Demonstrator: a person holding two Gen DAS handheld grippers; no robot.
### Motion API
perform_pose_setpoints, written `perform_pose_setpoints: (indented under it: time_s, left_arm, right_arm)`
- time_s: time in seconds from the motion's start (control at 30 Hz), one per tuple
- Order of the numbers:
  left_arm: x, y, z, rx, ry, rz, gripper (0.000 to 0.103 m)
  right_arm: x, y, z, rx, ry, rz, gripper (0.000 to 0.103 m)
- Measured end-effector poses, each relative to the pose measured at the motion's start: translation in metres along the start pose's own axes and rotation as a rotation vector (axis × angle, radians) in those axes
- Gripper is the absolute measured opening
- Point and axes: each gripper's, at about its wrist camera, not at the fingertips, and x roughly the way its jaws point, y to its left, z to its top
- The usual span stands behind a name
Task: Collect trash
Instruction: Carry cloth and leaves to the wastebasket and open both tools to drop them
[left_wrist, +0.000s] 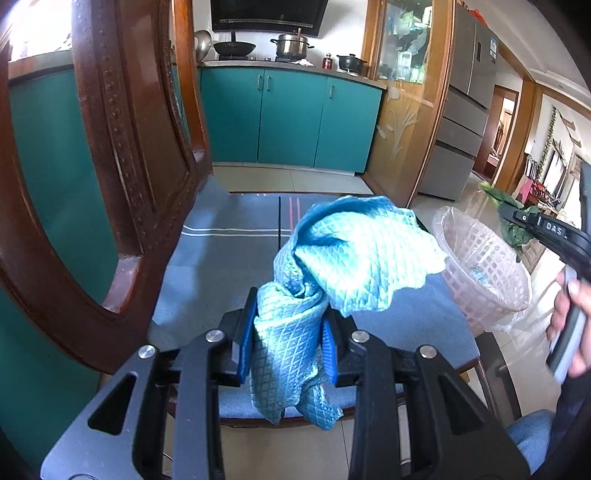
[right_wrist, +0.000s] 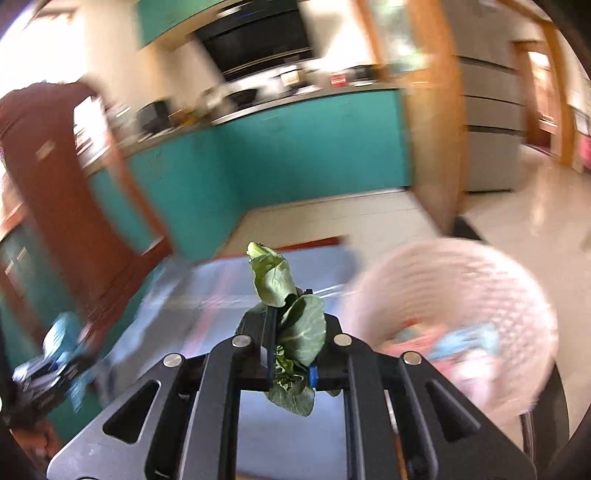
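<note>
1. Teal cabinets (left_wrist: 288, 122) run along the far wall ahead of both my hand-held grippers, with pots on the stove above them and a grey fridge (left_wrist: 465, 110) off to the right.
2. Directly below and ahead of my left hand-held gripper (left_wrist: 290, 343) sits a chair seat (left_wrist: 229, 236) with a grey-blue striped cushion; its dark carved wooden back rises on the left.
3. My left hand-held gripper is clamped on a turquoise cloth (left_wrist: 332, 273), its blue pads pressing the bunched middle. One part of the cloth billows up ahead of the fingers, and the rest hangs down behind them.
4. To the right of that gripper stands a pale pink basket (left_wrist: 484, 258) lined with a clear plastic bag.
5. My right hand (left_wrist: 569, 325) shows at the far right of the left view, wrapped around the handle of the other tool.
6. My right hand-held gripper (right_wrist: 291, 354) is closed on a bunch of green leaves (right_wrist: 295, 328); some poke up past the fingertips, others droop beneath.
7. The right view is blurred. The basket (right_wrist: 461, 288) lies ahead and to the right of this gripper, with pink and blue scraps inside, though I cannot tell what they are.
8. The leaves are near the basket, not over it.
</note>
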Motion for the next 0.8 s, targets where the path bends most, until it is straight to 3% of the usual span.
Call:
perform_pose_setpoints:
  time_s: [0.03, 0.07, 0.13, 0.27, 0.43, 0.5, 0.57, 0.63, 0.67, 0.7, 0.8]
  left_arm:
    - [0.002, -0.002, -0.001, 0.007, 0.004, -0.002, 0.031]
    - [0.004, -0.007, -0.002, 0.017, 0.011, -0.010, 0.031]
    - [0.008, -0.016, -0.003, 0.037, 0.021, -0.026, 0.031]
    - [0.019, -0.042, -0.003, 0.069, 0.047, -0.097, 0.031]
    - [0.041, -0.108, 0.009, 0.130, 0.095, -0.223, 0.031]
    - [0.046, -0.143, 0.020, 0.182, 0.078, -0.247, 0.031]
    - [0.055, -0.187, 0.036, 0.232, 0.068, -0.320, 0.031]
    - [0.066, -0.223, 0.056, 0.199, 0.065, -0.411, 0.039]
    - [0.073, -0.237, 0.064, 0.184, 0.065, -0.422, 0.065]
    - [0.079, -0.246, 0.068, 0.178, 0.065, -0.407, 0.099]
    - [0.092, -0.256, 0.075, 0.161, 0.085, -0.341, 0.100]
  right_arm:
    - [0.005, -0.021, 0.000, 0.037, 0.013, -0.030, 0.025]
    - [0.008, -0.037, -0.001, 0.073, 0.025, -0.050, 0.051]
    - [0.005, -0.069, -0.004, 0.187, 0.017, -0.091, 0.080]
    - [-0.028, -0.110, -0.006, 0.407, -0.133, -0.095, 0.090]
    - [-0.055, -0.121, -0.012, 0.486, -0.279, -0.157, 0.092]
    - [-0.063, -0.123, -0.013, 0.507, -0.311, -0.161, 0.093]
    - [-0.064, -0.123, -0.011, 0.512, -0.329, -0.162, 0.093]
    - [-0.070, -0.124, -0.010, 0.499, -0.351, -0.172, 0.093]
    - [-0.072, -0.123, -0.009, 0.491, -0.357, -0.174, 0.093]
    - [-0.072, -0.124, -0.010, 0.489, -0.358, -0.173, 0.093]
    - [-0.072, -0.122, -0.011, 0.481, -0.353, -0.164, 0.093]
